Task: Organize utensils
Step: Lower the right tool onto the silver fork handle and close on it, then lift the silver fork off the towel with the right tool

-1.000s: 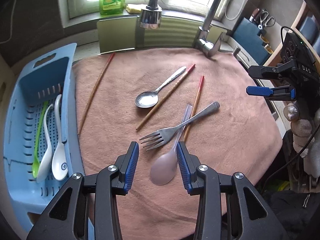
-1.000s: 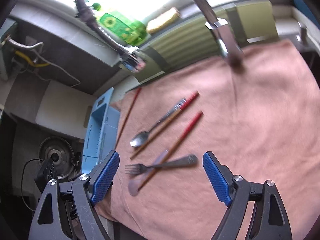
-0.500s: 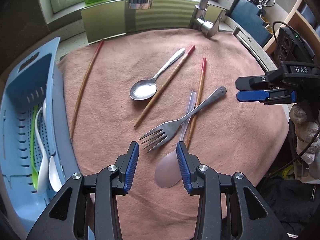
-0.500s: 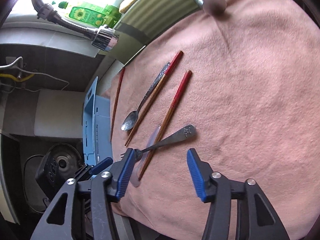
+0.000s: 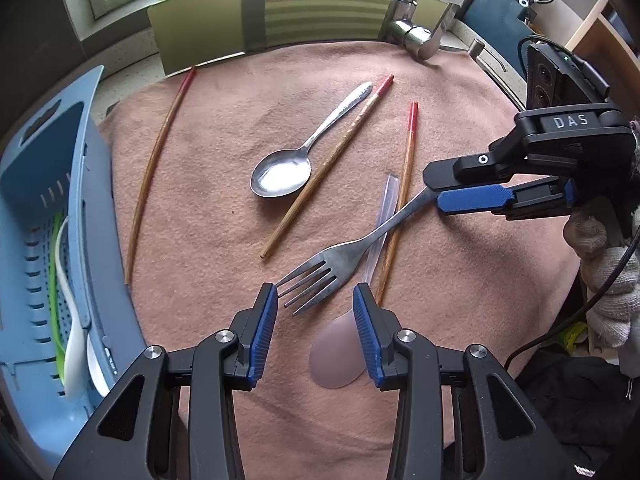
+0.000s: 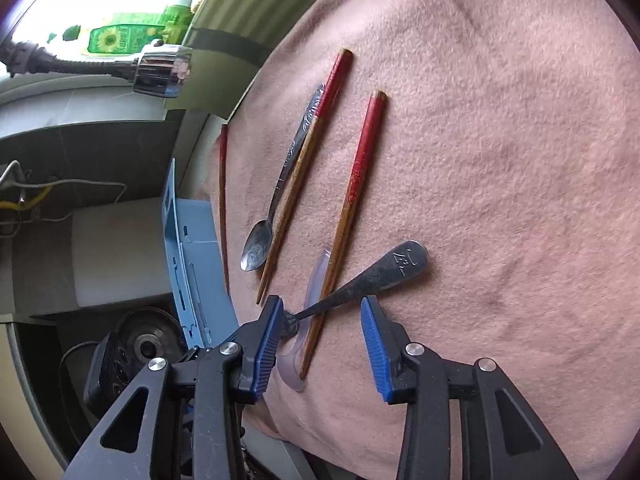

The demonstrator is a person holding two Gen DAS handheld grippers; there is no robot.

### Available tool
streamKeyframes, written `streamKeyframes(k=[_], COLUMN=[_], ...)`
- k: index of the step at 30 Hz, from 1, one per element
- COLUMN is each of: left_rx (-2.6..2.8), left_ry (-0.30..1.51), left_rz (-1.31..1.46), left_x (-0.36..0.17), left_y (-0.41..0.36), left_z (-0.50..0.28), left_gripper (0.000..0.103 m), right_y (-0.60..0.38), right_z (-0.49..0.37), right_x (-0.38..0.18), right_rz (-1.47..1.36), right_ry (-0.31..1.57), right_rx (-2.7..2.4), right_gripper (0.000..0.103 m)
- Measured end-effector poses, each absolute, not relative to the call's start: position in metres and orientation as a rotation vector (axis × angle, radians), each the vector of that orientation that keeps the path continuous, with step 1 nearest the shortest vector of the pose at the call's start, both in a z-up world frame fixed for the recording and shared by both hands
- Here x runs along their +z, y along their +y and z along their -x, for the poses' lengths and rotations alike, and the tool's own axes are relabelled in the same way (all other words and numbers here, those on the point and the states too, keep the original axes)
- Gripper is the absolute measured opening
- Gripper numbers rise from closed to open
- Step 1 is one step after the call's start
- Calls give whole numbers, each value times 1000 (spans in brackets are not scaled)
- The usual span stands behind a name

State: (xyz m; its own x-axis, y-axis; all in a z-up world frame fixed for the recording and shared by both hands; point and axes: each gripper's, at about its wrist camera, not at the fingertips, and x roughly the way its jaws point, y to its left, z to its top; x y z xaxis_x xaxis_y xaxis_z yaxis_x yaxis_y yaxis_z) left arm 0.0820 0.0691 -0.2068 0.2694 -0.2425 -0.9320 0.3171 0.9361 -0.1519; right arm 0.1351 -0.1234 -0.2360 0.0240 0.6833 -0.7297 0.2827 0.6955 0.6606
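Your right gripper has been dropping toward the fork since a second ago, and its jaws are closing around the handle without yet pinching it. You are working over the pink cloth, beside the blue basket. Your left gripper is hovering with jaws apart, gripping nothing, its tips flanking the fork's tines.

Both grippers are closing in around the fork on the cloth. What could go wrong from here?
1. The fork lies across the clear spoon and a chopstick; lifting it may drag or flick them.
2. The right gripper is closing with the handle running slantwise between its pads, so it may pivot or slip.
3. The left gripper brackets the tines; both grippers may collide.
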Motion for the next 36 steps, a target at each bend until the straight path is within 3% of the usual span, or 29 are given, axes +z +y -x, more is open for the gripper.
streamKeyframes(k=[9, 16, 26, 29, 36], left_rx=[-389, -401, -393, -402, -443], left_ry=[1238, 1230, 1238, 1228, 1217], left_rz=[-54, -39, -74, -77, -56], left_x=[-208, -208, -215, -213, -204], left_y=[71, 69, 68, 67, 62], left_z=[-82, -82, -85, -86, -79], left_gripper=[38, 38, 37, 26, 25], right_y=[-116, -120, -137, -137, -135], right_z=[-141, -141, -138, -139, -141], right_x=[-246, -249, -253, -253, -249], right_rz=[-856, -836, -861, -859, -854], right_ry=[1597, 1601, 1615, 1618, 1612], right_rx=[288, 239, 241, 242, 246], right_gripper=[29, 14, 12, 12, 12])
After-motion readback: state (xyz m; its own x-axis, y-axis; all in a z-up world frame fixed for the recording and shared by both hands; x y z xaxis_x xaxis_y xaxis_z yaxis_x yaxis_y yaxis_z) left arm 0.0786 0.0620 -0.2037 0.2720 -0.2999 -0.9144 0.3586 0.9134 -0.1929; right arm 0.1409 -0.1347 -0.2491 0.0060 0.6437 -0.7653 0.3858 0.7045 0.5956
